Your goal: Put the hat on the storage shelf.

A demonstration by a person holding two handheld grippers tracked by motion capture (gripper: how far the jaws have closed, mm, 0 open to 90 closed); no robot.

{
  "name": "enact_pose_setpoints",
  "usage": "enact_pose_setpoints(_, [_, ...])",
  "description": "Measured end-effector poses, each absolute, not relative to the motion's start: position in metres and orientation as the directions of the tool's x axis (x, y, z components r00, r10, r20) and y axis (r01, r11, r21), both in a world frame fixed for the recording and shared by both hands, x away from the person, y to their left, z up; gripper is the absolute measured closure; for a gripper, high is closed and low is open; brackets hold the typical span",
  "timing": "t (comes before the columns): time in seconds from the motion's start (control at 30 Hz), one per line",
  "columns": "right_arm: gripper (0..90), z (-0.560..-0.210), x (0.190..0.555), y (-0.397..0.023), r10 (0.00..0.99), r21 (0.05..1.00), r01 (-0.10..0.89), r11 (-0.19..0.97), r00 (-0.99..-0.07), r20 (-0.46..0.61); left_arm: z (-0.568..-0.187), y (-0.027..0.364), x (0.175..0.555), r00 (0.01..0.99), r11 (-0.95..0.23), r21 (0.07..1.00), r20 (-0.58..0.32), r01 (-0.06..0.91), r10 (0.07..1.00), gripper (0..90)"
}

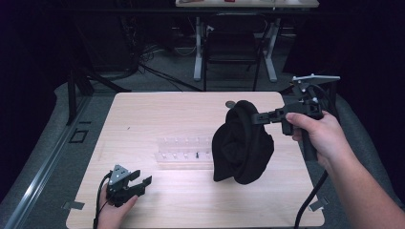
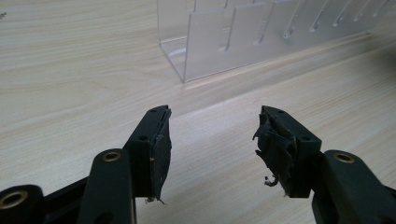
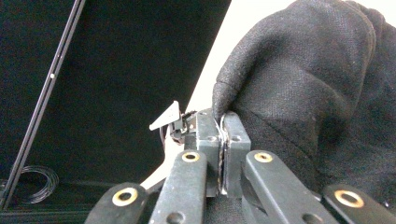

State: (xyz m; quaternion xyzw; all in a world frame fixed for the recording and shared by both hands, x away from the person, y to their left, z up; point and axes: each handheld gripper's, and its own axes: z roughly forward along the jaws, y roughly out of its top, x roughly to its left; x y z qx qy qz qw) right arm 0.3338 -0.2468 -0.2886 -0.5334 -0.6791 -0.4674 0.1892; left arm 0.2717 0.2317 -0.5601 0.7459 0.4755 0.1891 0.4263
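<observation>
The right claw (image 1: 261, 117) is pinched tight on just the edge of the black cloth (image 1: 242, 144), which hangs in the air above the table (image 1: 157, 107), so it could slip out and fall, while the left claw (image 1: 139, 183) waits wide open, holding nothing.

We find no text, label, brand, number or sign that we can read: none on the black cloth (image 1: 242, 143), the clear plastic rack (image 1: 184, 151), the wooden table (image 1: 143, 114) or either gripper; the small marks we see are too blurred to make out
</observation>
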Motion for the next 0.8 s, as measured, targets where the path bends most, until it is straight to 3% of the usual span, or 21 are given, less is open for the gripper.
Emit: enact_pose_setpoints(0.8, [88.5, -0.291, 0.373, -0.212, 0.541, 0.448, 0.893, -0.039, -0.358, 0.761, -0.561, 0.228, 0.271, 0.492, -0.215, 0.802, -0.11, 0.557, 0.864, 45.6])
